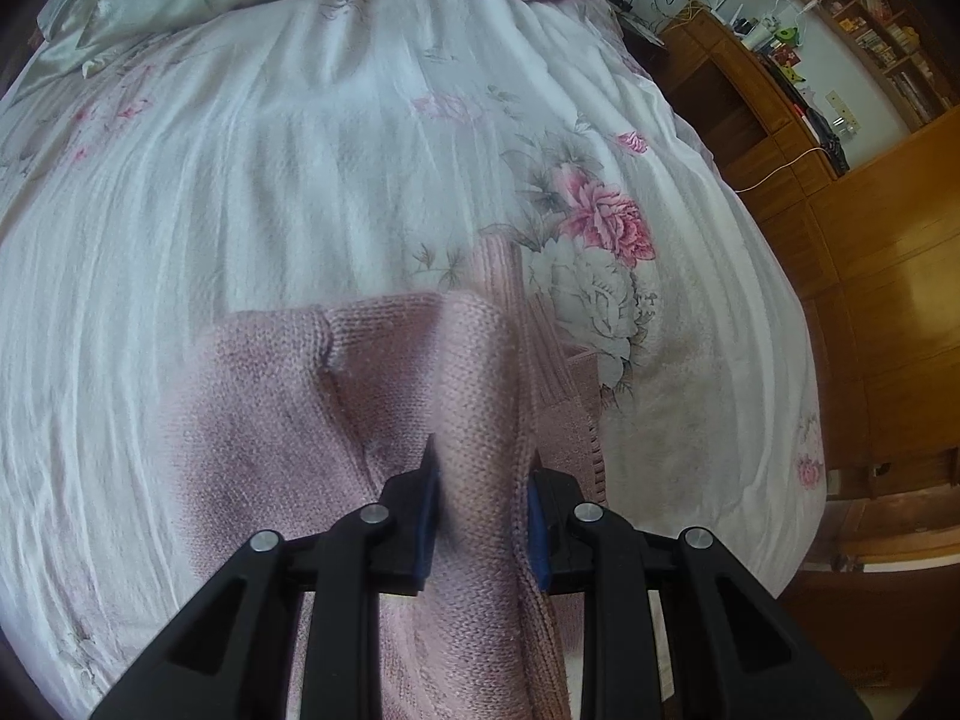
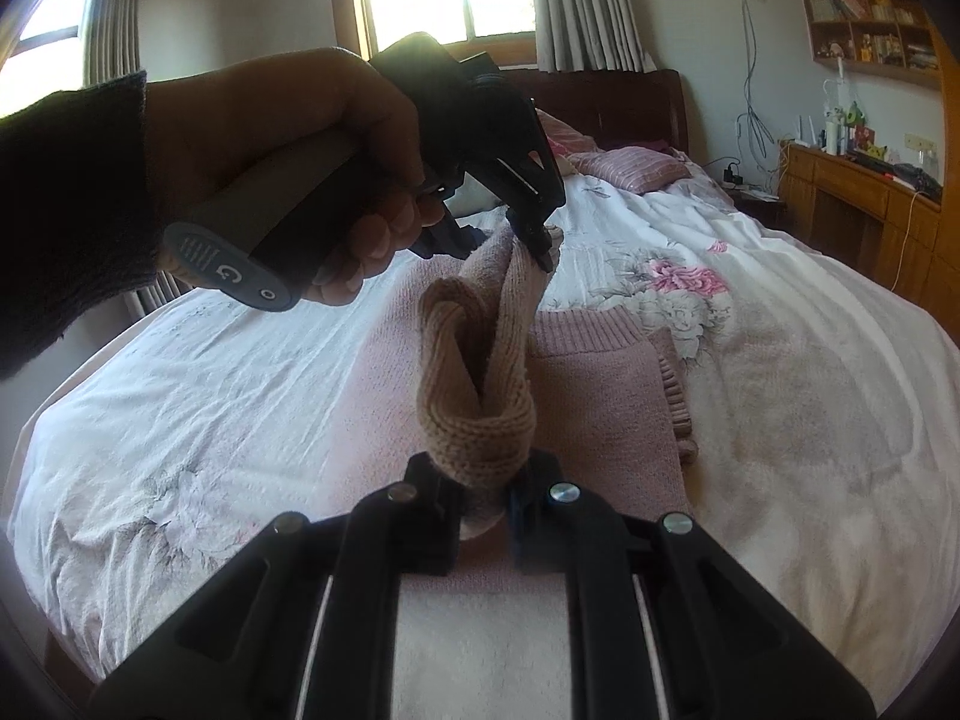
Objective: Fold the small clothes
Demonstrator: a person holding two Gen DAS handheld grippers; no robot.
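Pink knit, a small sweater (image 2: pixel 600 396), lies on the bed (image 2: pixel 240 372), on a white cover with printed pink flowers. One part of it, a sleeve (image 2: pixel 480 360), is lifted above the rest and hangs in a twisted band between the two tongs.

Seen from the right wrist camera, the right gripper (image 2: pixel 486 498) is closed on the near end of the sleeve; the ribbed cuff bulges out above the fingers and the knit fills the gap between them. Farther away in the same view, a hand (image 2: pixel 312 180) in a dark cuff holds the handle of the left gripper (image 2: pixel 534 234), which points down and pinches the far end of the sleeve above the sweater body.

From the left wrist camera, the left gripper (image 1: pixel 480 498) has its blue-padded fingers pressed on a fold of the pink knit from both sides. Below it the sweater (image 1: pixel 288 396) spreads over the cover, and its ribbed hem lies just beside a big printed flower (image 1: pixel 606 222).

At the head of the bed lies a striped pink pillow (image 2: pixel 630 165). A wooden desk (image 2: pixel 852 204) with small things on it stands to the right of the bed, and curtains (image 2: pixel 588 6) hang beside a bright window.
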